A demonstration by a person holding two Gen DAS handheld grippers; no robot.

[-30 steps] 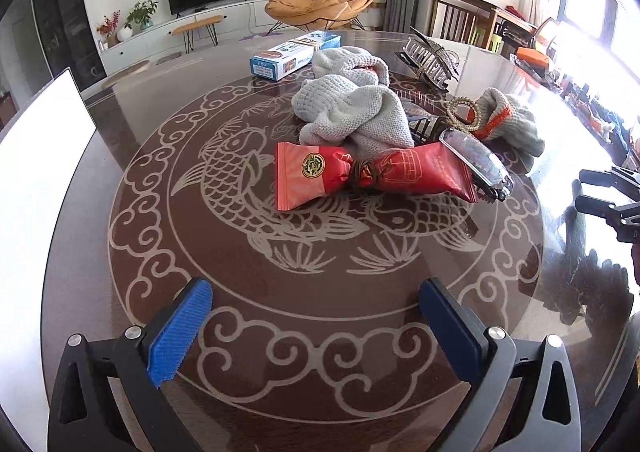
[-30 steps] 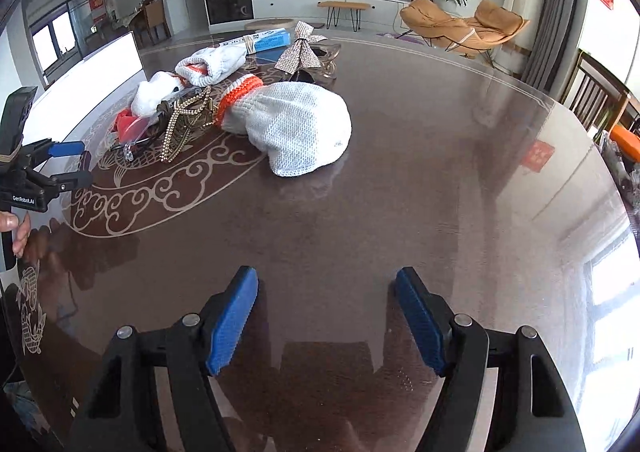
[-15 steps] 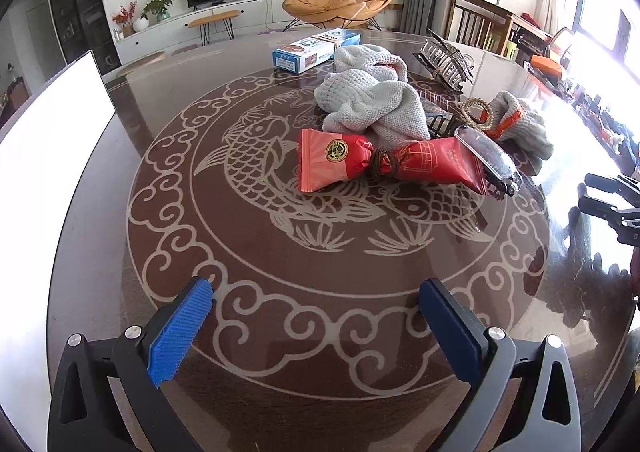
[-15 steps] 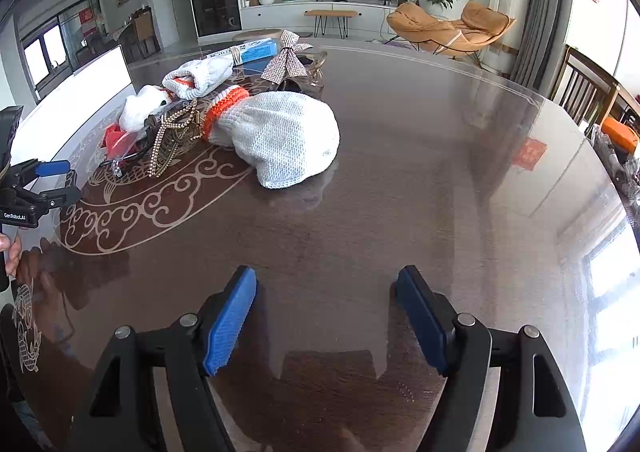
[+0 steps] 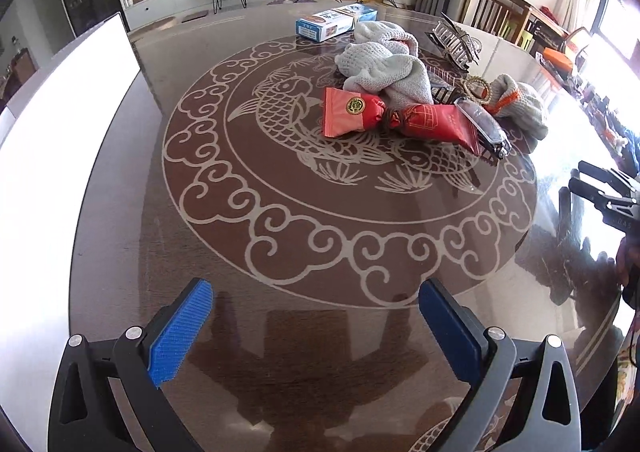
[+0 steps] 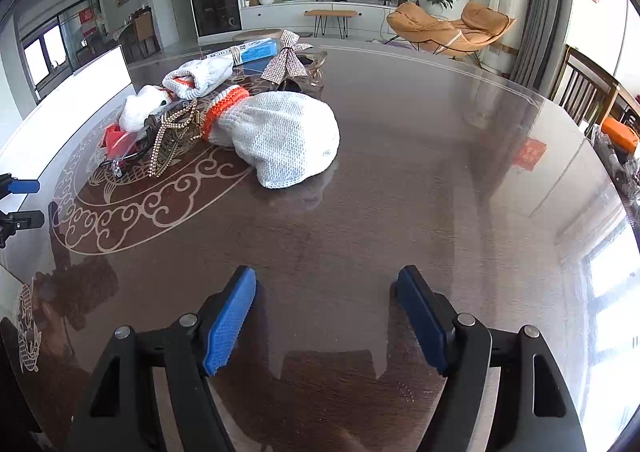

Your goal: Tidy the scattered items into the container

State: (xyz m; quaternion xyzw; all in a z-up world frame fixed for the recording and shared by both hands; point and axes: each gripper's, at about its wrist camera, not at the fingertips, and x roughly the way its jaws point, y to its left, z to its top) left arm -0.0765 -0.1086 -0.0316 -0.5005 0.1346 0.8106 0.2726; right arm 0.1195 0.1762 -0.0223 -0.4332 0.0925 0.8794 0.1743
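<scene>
A heap of items lies mid-table: red snack packets (image 5: 400, 118), grey knit gloves (image 5: 384, 60), an orange-cuffed glove (image 6: 280, 132) (image 5: 516, 104), a beaded chain (image 6: 168, 132), glasses (image 5: 484, 128), a blue box (image 5: 336, 20) and a sparkly bow (image 6: 286, 62). The white container (image 5: 52, 156) stands at the table's left edge. My left gripper (image 5: 316, 320) is open and empty, well short of the heap. My right gripper (image 6: 326, 312) is open and empty, near the table edge, short of the orange-cuffed glove.
The round dark table (image 5: 280, 236) has a fish pattern and a glossy top. A metal rack (image 5: 456, 44) sits behind the heap. Wooden chairs (image 6: 584, 92) stand at the far right. The other gripper shows at each view's edge (image 5: 600, 188) (image 6: 16, 204).
Both grippers have pulled back and risen a little from the heap, which now looks farther off. Both stay open. No item has moved.
</scene>
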